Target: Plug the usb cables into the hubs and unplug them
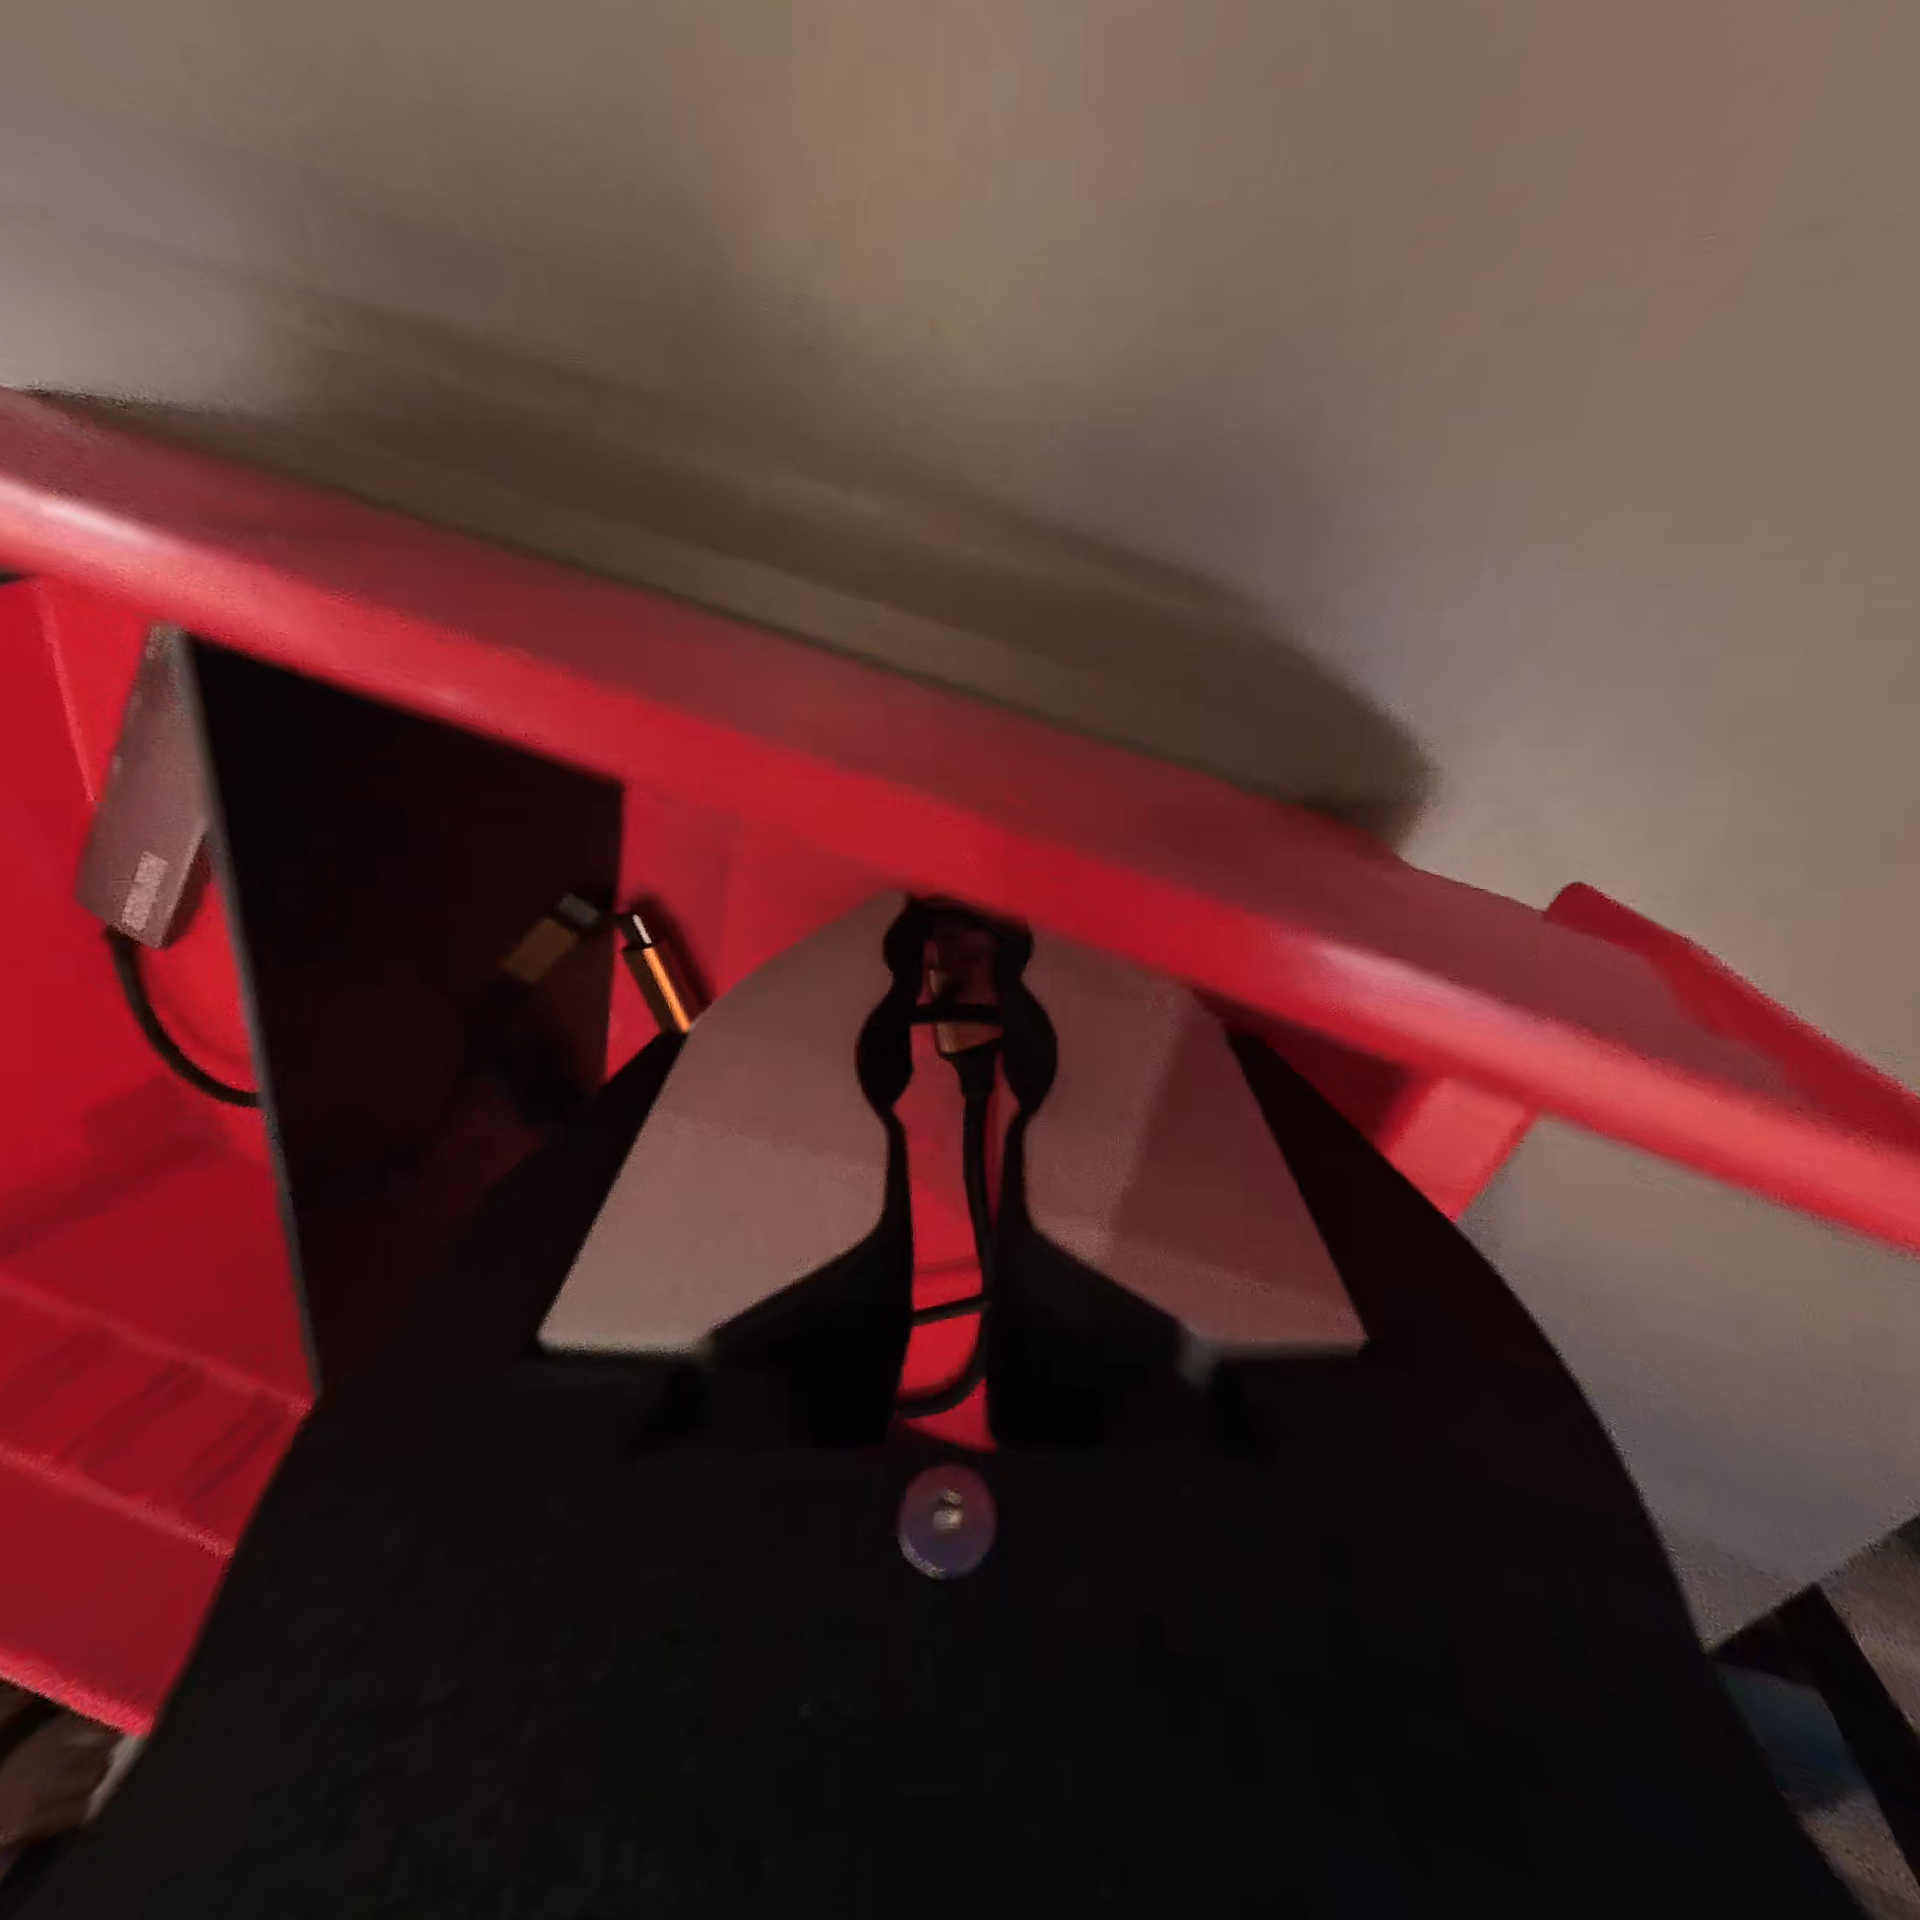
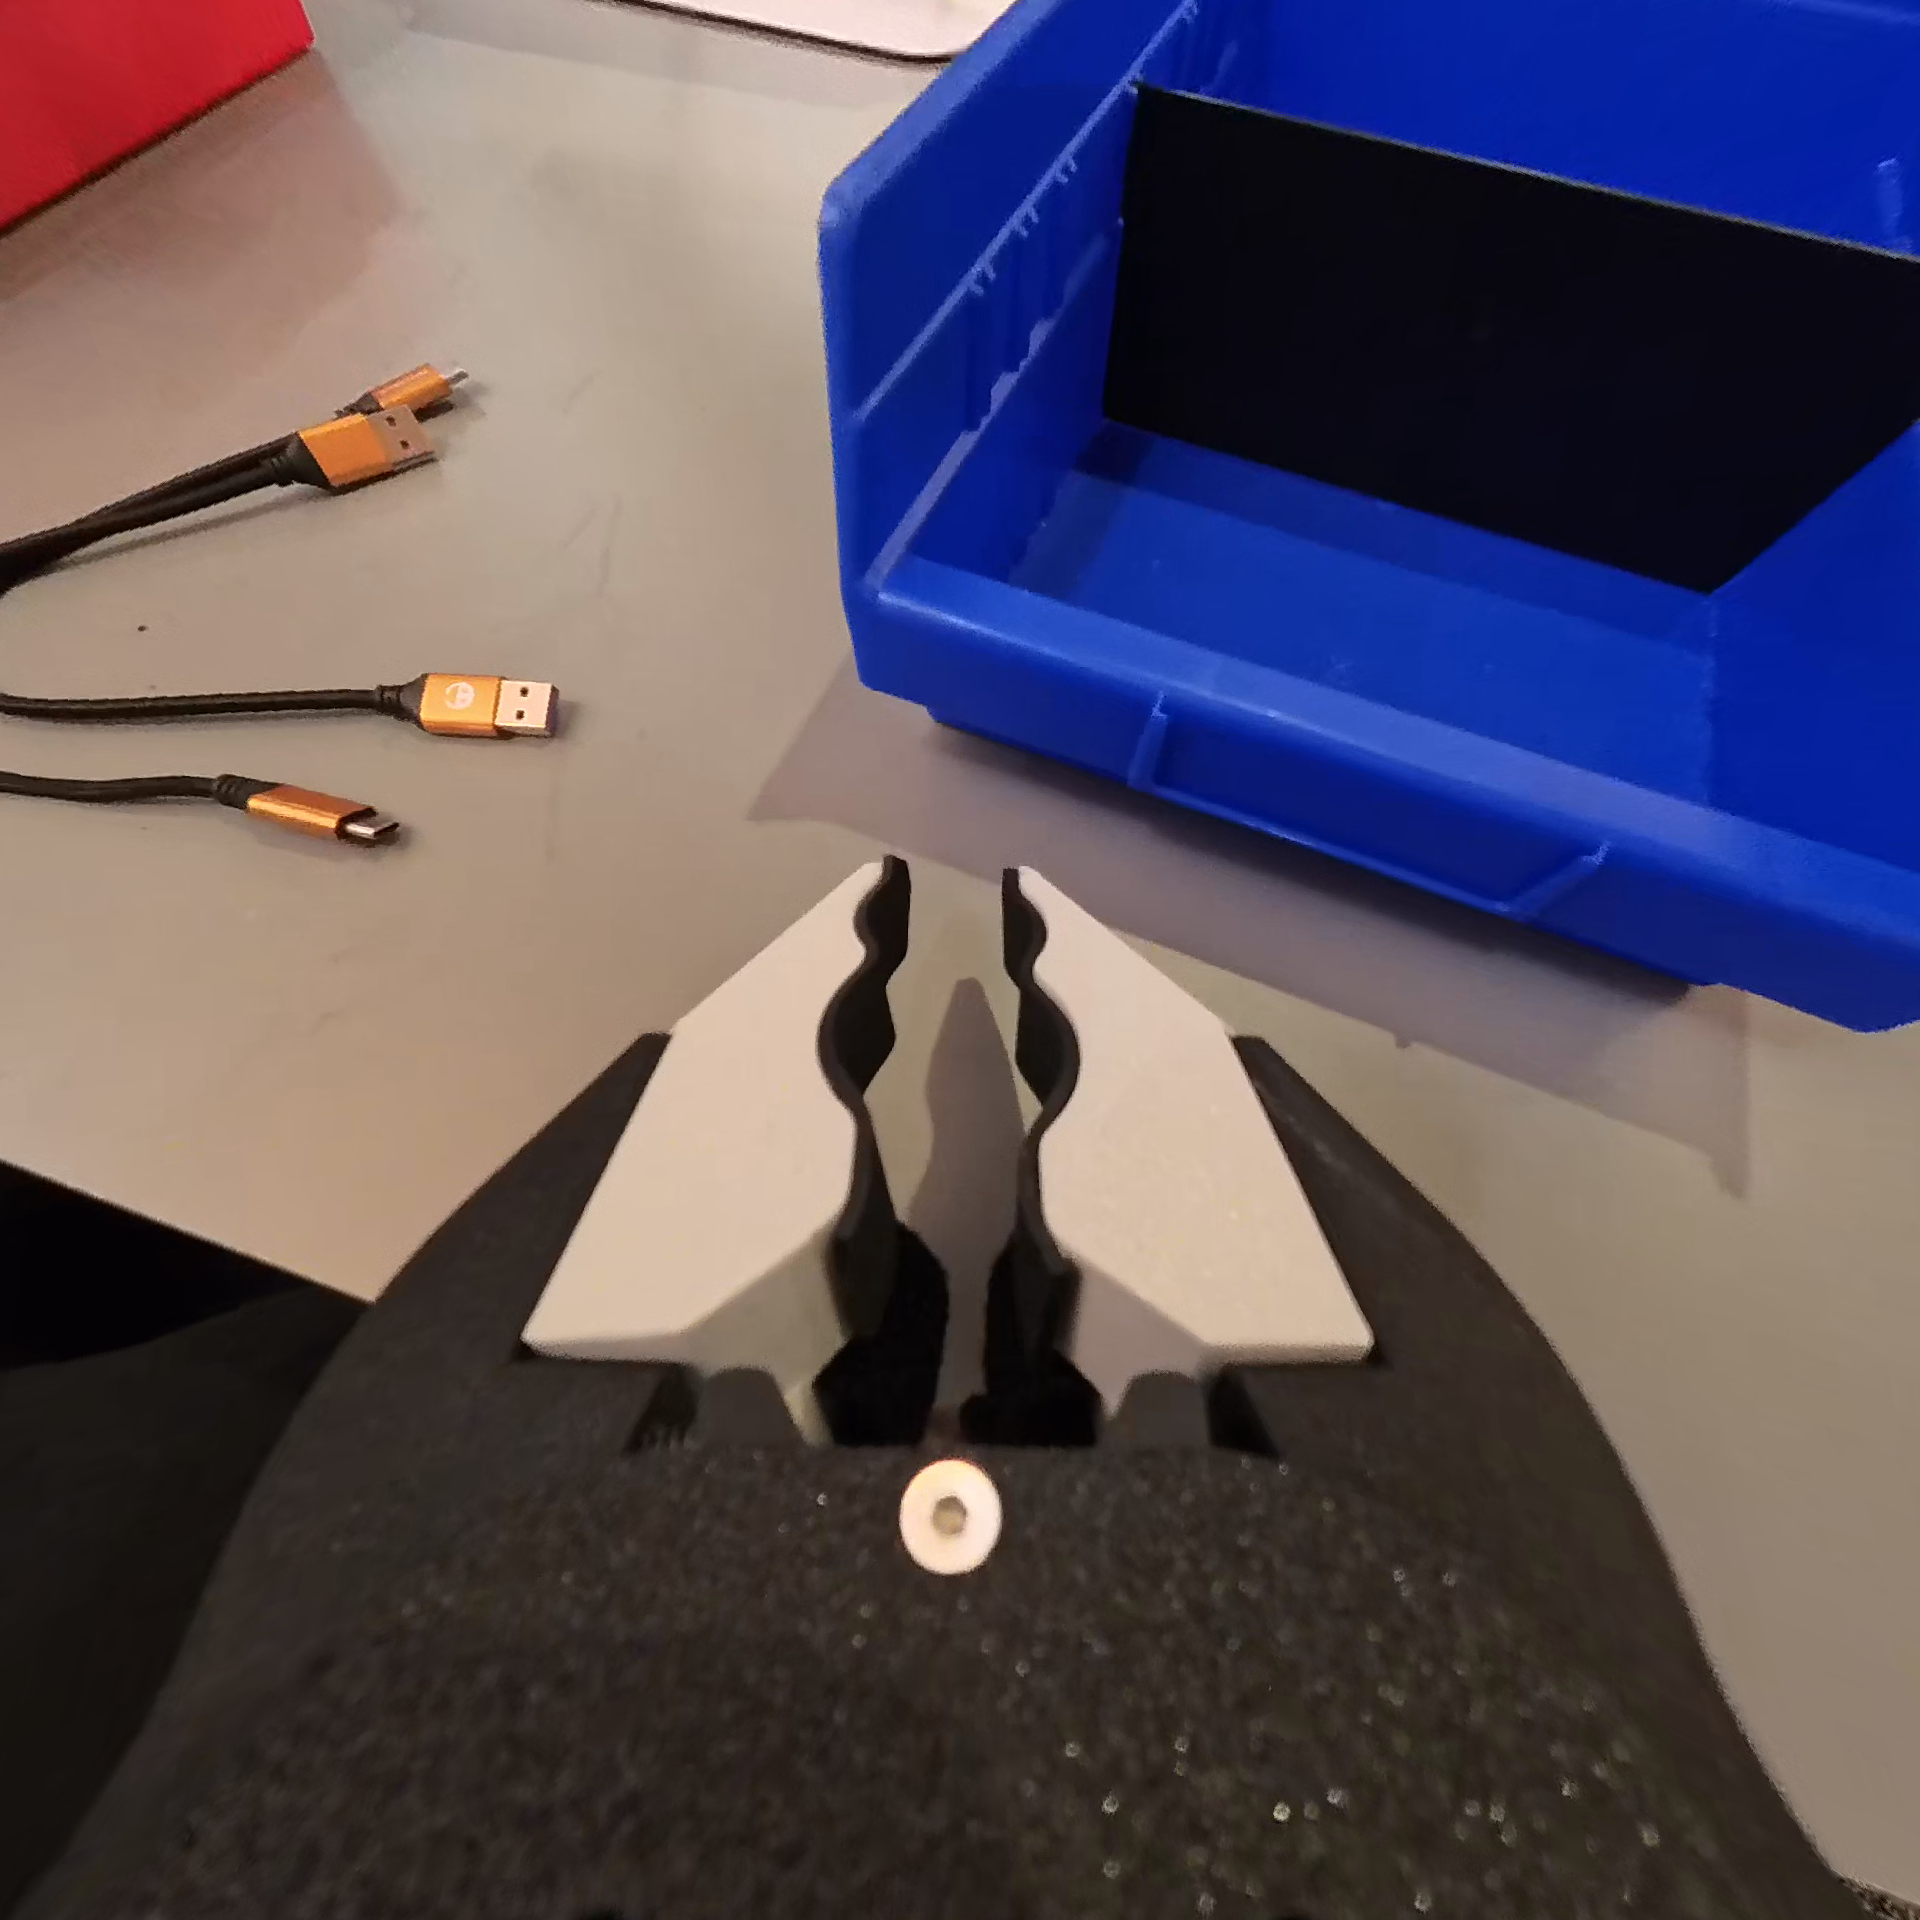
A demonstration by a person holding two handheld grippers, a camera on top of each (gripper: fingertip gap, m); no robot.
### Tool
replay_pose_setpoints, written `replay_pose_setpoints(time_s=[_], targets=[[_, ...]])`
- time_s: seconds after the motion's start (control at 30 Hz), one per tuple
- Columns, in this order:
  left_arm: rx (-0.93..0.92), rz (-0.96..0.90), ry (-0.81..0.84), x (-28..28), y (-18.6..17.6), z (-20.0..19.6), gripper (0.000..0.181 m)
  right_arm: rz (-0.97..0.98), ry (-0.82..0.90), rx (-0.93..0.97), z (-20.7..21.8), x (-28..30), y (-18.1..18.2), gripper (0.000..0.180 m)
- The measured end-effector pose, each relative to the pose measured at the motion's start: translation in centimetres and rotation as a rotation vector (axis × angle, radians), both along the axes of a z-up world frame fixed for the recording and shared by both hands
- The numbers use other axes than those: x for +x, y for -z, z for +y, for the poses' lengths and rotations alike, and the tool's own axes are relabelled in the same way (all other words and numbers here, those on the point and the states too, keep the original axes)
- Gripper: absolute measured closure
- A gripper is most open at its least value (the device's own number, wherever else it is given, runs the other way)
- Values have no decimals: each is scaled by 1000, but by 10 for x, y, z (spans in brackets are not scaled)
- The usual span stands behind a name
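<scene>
In the left wrist view my left gripper (image 1: 961,966) reaches into a red bin (image 1: 935,748), close under its rim. Its black pads are shut on an orange USB plug (image 1: 964,1034), whose black cable (image 1: 977,1174) runs back between the fingers. This view is blurred. A grey hub (image 1: 145,831) leans in the bin at the far left. Two more orange plugs (image 1: 655,977) lie by a black divider (image 1: 395,883). In the right wrist view my right gripper (image 2: 954,878) is open and empty, above the grey table (image 2: 623,364).
A blue bin (image 2: 1351,727) with a black divider (image 2: 1455,343) stands just ahead and right of the right gripper. Several orange-ended black cables lie on the table to its left, among them a USB-A plug (image 2: 483,707) and a USB-C plug (image 2: 317,812). The red bin's corner (image 2: 125,94) shows top left. One gripper's finger ends stand about 45 cm off the other's. My left gripper is the nearer one to the grey hub (image 1: 145,831): about 15 cm, against 55 cm.
</scene>
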State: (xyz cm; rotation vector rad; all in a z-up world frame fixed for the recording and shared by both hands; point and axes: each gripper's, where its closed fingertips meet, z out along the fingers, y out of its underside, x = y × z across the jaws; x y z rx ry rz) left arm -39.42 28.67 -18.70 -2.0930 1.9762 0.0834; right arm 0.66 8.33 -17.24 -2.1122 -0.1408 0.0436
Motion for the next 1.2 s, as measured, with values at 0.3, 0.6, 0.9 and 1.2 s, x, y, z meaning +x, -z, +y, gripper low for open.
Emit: replay_pose_setpoints(time_s=[0.3,0.6,0.9,1.2], targets=[[258,-778,-244,0,-170,41,169,10,7,3,-3,2,-1,163],[122,-1321,-374,11,-270,38,169,17,-7,4,1,-4,-1,163],[43,-1413,-246,79,-331,-6,169,29,-16,3,3,-7,-2,163],[61,-1169,-113,190,-256,-102,169,35,-8,-4,-1,-2,0,163]])
